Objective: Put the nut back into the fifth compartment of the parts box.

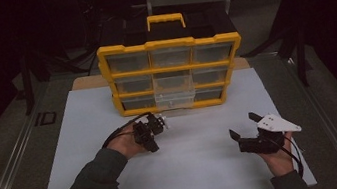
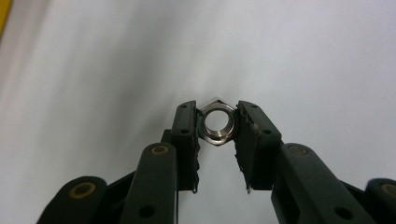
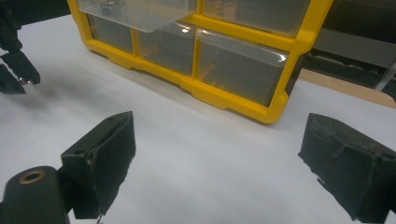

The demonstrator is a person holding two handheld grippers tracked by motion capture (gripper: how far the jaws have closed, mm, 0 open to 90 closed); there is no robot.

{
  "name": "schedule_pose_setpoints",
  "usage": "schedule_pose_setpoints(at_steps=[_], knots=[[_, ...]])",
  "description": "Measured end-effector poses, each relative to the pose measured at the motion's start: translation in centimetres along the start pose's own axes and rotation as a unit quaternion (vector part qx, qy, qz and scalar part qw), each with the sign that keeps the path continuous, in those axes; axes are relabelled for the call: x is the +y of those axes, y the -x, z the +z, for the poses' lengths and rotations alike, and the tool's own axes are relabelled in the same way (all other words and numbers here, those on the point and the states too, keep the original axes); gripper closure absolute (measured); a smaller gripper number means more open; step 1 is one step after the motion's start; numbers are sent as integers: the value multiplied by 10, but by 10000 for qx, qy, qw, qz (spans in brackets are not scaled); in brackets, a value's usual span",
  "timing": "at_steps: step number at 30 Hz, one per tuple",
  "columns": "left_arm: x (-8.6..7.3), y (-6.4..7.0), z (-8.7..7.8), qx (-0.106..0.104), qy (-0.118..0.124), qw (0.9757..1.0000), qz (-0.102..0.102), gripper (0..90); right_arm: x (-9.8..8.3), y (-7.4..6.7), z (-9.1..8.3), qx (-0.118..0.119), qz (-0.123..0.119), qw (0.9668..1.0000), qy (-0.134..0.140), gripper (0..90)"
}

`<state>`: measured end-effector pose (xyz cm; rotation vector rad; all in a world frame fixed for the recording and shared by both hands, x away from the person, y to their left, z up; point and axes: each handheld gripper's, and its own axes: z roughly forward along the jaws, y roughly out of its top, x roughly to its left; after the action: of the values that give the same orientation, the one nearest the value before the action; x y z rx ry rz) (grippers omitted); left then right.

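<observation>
Nearest the front edge of the white board, towards its right side, the right gripper sits low in the person's hand with its jaws spread wide and nothing between them. Over on the left, a little farther in, the left gripper is pinching a small metal nut by its flat sides, just above the board. It is a six-sided nut, silvery and shiny, with a round threaded hole straight through the middle. Beyond both grippers, at the far edge of the board, stands a yellow drawer box with clear plastic drawers in three rows, and the bottom middle drawer is pulled out towards us.
</observation>
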<state>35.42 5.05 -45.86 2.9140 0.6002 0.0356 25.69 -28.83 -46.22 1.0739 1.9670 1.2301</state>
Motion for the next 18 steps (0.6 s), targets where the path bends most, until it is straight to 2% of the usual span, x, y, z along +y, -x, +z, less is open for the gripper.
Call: schedule_pose_setpoints(at_steps=[11,18], knots=[[7,0,-18,98,46,9999,103,700,0,0,0,1,5,10000,0,104],[11,-2,-29,63,121,9998,145,700,0,0,0,2,2,10000,-1,104]])
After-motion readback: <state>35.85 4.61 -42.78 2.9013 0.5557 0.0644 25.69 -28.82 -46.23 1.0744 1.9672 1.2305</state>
